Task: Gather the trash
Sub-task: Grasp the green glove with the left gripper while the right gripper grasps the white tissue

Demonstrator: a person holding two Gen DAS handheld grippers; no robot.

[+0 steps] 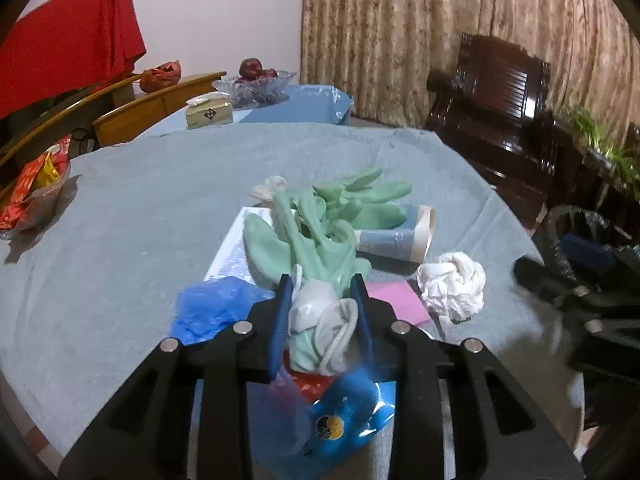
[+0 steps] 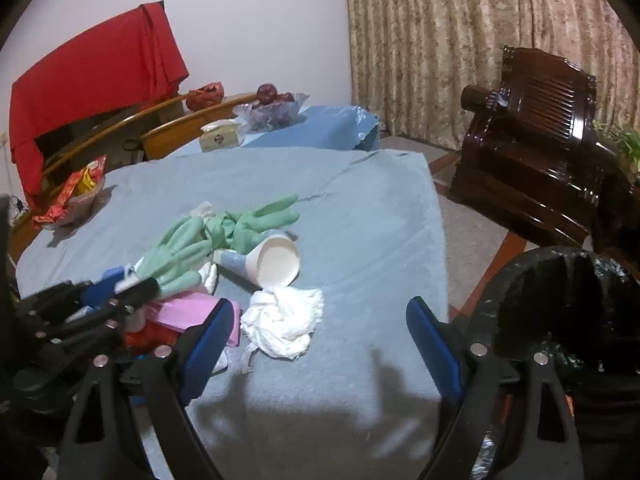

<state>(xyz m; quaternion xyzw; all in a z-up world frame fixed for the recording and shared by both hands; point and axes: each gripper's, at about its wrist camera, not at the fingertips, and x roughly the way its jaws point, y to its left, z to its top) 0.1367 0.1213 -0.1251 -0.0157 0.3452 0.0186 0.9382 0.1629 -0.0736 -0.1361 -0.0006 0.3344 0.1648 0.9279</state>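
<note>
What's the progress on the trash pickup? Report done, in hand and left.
Done: nothing visibly collected yet. In hand: the left gripper has its pads closed on the green rubber glove's cuff. The right gripper is open and empty. Left: crumpled tissue, paper cup, pink paper, blue wrapper, all still on the table.

gloves (image 1: 320, 220): mint green
tissue wad (image 1: 450, 286): white
paper cup (image 2: 276, 262): white inside, blue-grey band outside
sticky pad (image 1: 394, 300): pink
table cover (image 2: 360, 220): pale blue
curtain (image 2: 460, 40): beige, mottled pattern
cloth, upper left (image 2: 92, 88): red
gripper pads (image 2: 210, 340): blue
</note>
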